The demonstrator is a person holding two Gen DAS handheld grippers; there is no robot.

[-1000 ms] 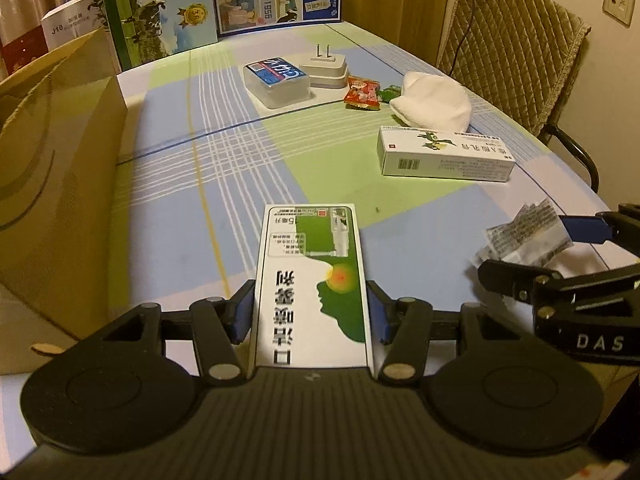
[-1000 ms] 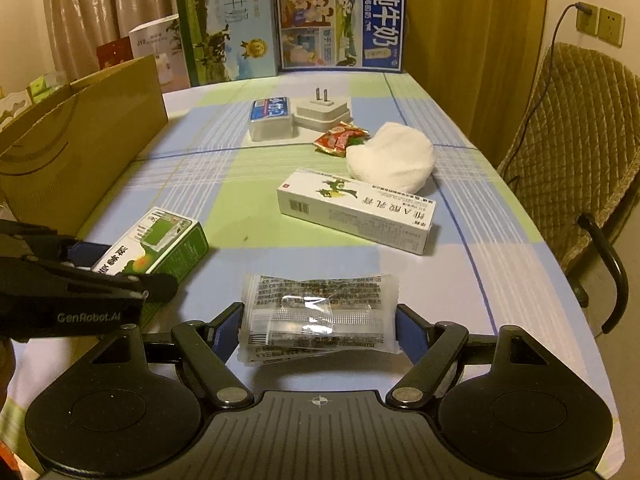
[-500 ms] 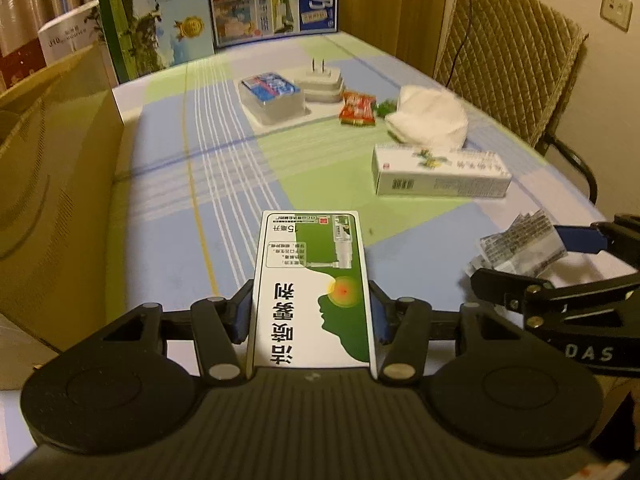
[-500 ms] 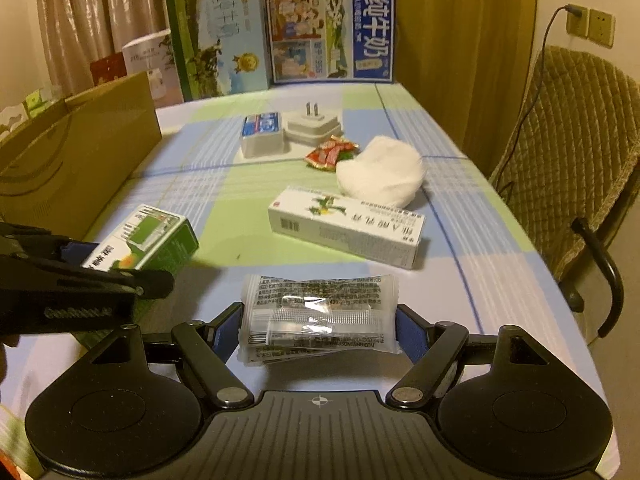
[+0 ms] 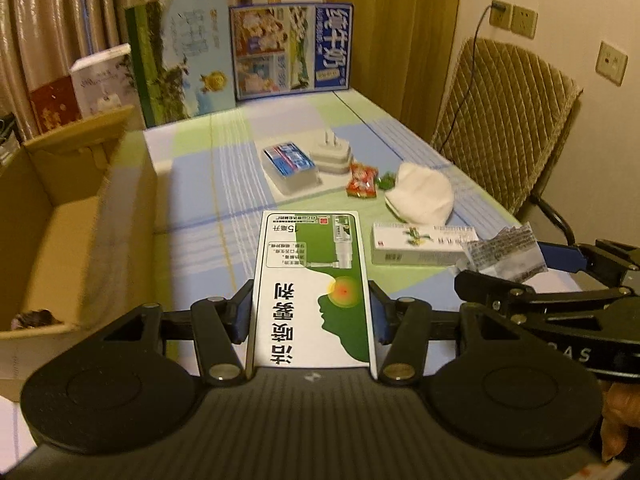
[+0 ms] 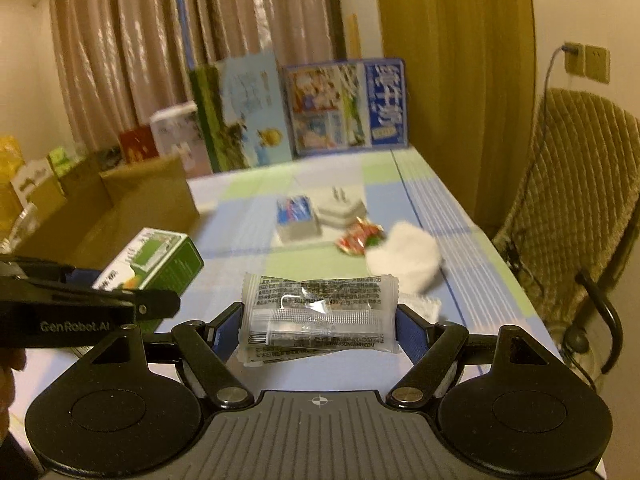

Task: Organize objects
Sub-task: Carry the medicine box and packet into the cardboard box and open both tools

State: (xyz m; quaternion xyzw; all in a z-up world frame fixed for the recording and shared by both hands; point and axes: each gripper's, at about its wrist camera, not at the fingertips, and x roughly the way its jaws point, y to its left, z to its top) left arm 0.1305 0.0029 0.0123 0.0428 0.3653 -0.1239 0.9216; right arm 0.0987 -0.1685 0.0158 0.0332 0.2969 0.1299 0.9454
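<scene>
Both grippers loaded, open cardboard box on the left, clutter ahead on the right.

The cardboard box gapes open-topped just left of the left gripper, near wall in between. Ahead, a bare strip of tablecloth runs along the box. To its right, tissue pack, white plug adapter, red snack wrapper, white cloth and long medicine box crowd the lane. The right gripper hangs close alongside; upright cartons wall the far end.

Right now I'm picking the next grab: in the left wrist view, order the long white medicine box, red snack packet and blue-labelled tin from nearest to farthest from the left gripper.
1. Long white medicine box, right, nearest.
2. Red snack packet, right of centre.
3. Blue-labelled tin, centre, beside the packet, slightly farther.
</scene>
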